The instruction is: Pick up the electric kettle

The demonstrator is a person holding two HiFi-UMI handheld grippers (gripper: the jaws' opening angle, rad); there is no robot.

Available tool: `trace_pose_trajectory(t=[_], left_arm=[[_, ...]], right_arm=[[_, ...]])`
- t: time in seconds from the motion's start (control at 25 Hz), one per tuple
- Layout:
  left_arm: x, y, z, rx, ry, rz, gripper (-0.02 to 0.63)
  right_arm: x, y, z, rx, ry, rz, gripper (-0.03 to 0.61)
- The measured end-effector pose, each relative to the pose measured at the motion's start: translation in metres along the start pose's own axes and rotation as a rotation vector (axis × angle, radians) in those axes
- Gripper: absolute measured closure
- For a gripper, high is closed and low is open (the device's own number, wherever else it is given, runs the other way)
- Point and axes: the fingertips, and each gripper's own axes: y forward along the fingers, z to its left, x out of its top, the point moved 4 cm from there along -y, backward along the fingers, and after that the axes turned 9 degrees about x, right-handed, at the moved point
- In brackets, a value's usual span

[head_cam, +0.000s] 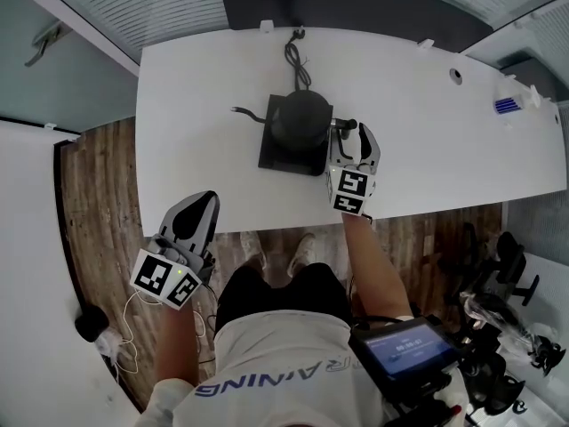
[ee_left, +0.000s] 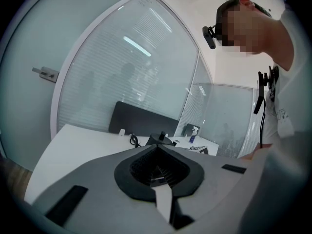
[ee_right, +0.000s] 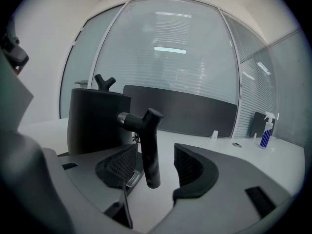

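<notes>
Only legible text: "AINING" on the shirt (head_cam: 267,382); digits on the screen (head_cam: 407,350) too blurry.

Left claw (head_cam: 204,201) sits low at 7 o'clock, tips aimed toward 1 o'clock, jaws closed together. Right claw (head_cam: 354,135) reaches toward 12 o'clock on an extended forearm (head_cam: 380,261), jaws spread wide, flanking the kettle handle (ee_right: 148,150) without pressing it.
</notes>
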Motion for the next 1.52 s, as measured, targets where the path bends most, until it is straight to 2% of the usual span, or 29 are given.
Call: trace_pose_trajectory(t=[0.6,1.12,1.16,1.36,1.52], left_arm=[[-0.004,0.011,0.014,0.029,-0.002,0.012,0.597],[-0.004,0.001,0.014,0.053,-0.011,0.009,0.597],[-0.005,0.000,0.014,0.054,-0.012,0.010,0.597],[-0.004,0.000,0.014,0.058,-0.012,0.009,0.597],[-0.003,0.000,0.013,0.054,-0.006,0.009,0.597]], right_arm=[[-0.001,0.041,-0.009,-0.015,0.027,0.009,0.359],[0.006,0.052,-0.015,-0.009,0.025,-0.004,0.366],[0.006,0.052,-0.014,-0.007,0.017,-0.004,0.381],[0.010,0.052,-0.003,0.019,-0.020,-0.008,0.545],[0.012,0.051,-0.001,0.035,-0.035,-0.016,0.567]])
